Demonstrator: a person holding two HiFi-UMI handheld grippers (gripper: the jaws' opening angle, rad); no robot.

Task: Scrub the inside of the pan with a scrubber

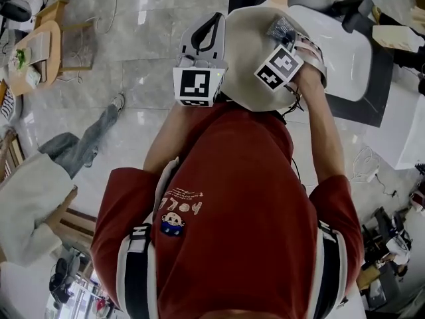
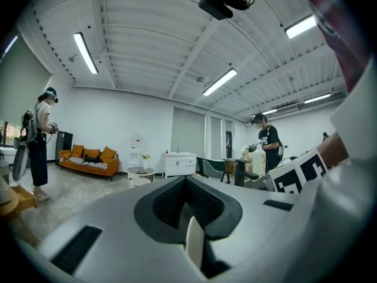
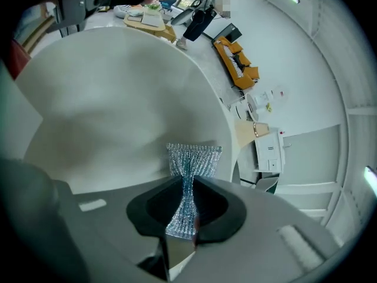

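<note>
Pan (image 1: 247, 65): upper centre of head view, tilted. Rigid, with a smooth pale inside, so likely slippery.

Left gripper (image 1: 207, 35): jaws together, apparently nipping the pan's left rim, a sensible hold.

Right gripper (image 3: 187, 184): jaws clamped on a limp mesh scrubber (image 3: 191, 158), which is fanned against the inner wall.

The cream-white round pan (image 1: 246, 58) is showing a plain matte inside. Against the pan, the silvery knitted-mesh scrubber (image 3: 193, 158) is glinting blue-grey. The grey left gripper (image 2: 191, 229) and grey right gripper (image 3: 184, 217) are showing black jaw linings. Their 2 marker cubes (image 1: 197, 85) are bearing black-and-white squares. Below the pan, the red shirt (image 1: 232, 211) is showing white-and-black straps.
</note>
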